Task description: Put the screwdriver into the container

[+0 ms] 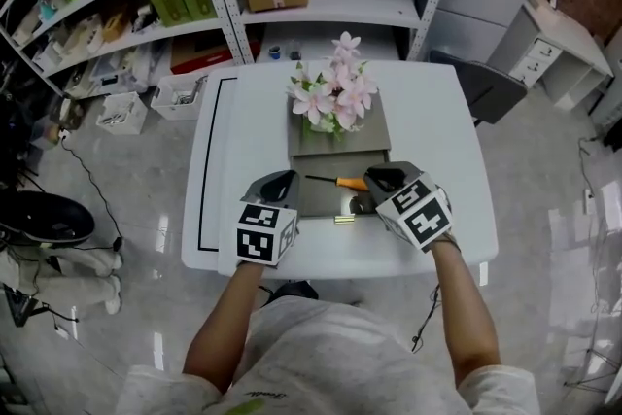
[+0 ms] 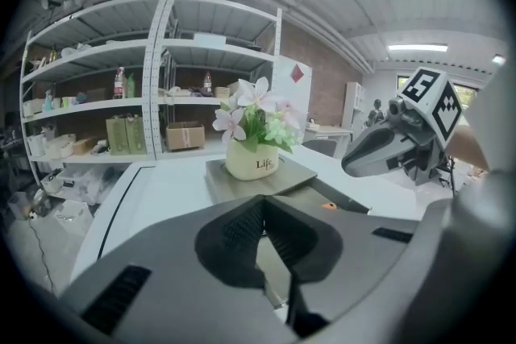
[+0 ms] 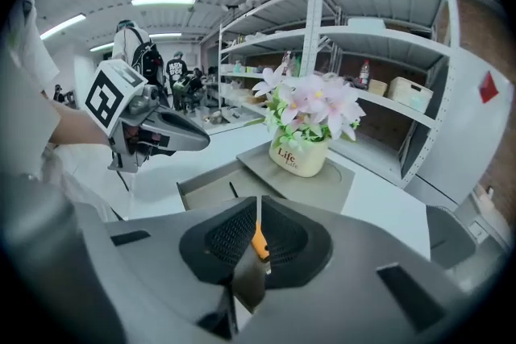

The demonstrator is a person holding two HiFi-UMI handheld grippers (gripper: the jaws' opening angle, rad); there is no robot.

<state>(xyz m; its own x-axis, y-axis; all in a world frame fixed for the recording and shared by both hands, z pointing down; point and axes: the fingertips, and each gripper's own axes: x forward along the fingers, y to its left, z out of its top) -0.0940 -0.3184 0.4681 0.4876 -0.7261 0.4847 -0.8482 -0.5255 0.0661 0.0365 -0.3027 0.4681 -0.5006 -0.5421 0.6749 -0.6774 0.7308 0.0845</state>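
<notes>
Screwdriver (image 1: 336,180) crosswise, tip leftward

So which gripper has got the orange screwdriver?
The right gripper. The orange handle of the screwdriver sits between its jaws. The left gripper has nothing between its jaws.

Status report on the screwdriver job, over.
Left gripper shut, empty. Right gripper shut on screwdriver handle, over the open drawer. Nothing in the way.
</notes>
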